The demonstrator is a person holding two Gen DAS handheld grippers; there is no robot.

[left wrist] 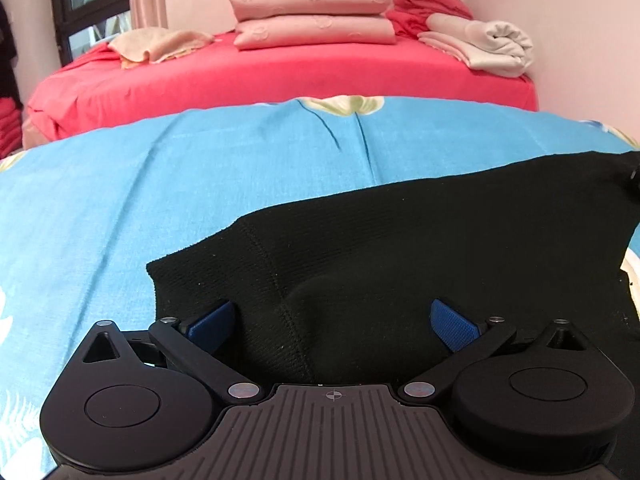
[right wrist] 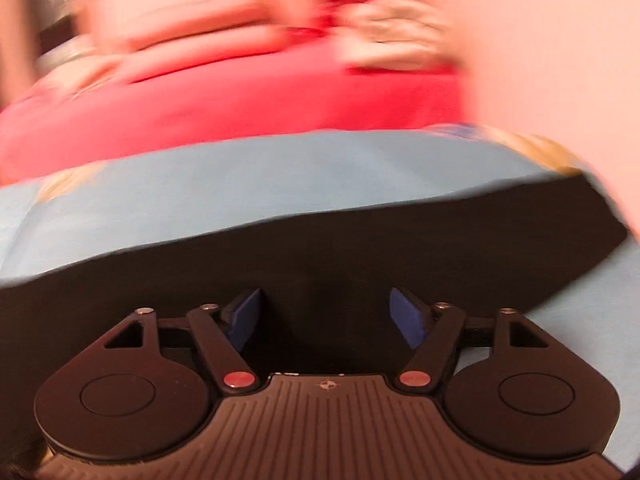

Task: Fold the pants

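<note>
Black pants (left wrist: 400, 248) spread on my blue bed sheet (left wrist: 160, 184)

My left hand-held gripper (left wrist: 334, 322) stands apart over them; my right hand-held gripper (right wrist: 326, 316) too, nothing clamped.

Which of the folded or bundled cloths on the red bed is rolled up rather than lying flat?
The white blanket at the bed's right end: it curls into a thick roll, while the beige towel at the left end lies flat and crumpled.
</note>
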